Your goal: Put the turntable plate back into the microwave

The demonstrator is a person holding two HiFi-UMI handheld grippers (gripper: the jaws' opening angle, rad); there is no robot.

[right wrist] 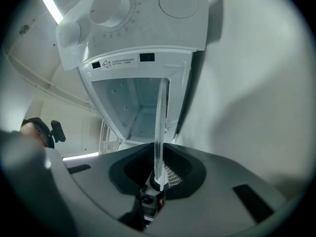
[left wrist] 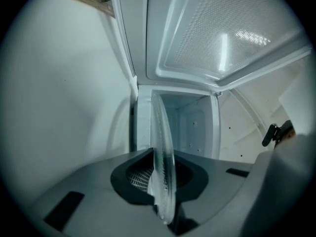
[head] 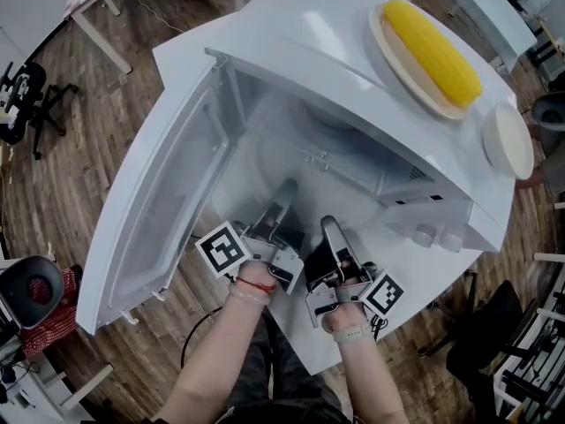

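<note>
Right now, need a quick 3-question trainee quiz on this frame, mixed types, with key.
1. True or false: the microwave door is shut.
2. The left gripper is clamped on: A) a mug B) the glass turntable plate C) nothing
3. Fill in: the corn lies on a tan dish on top of the ___.
Key: 1 false; 2 B; 3 microwave.

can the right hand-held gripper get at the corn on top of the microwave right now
Probably not yet: the right hand-held gripper is shut on the glass turntable plate, shared with the left hand-held gripper, at the open microwave. Nothing covers the corn itself.
</note>
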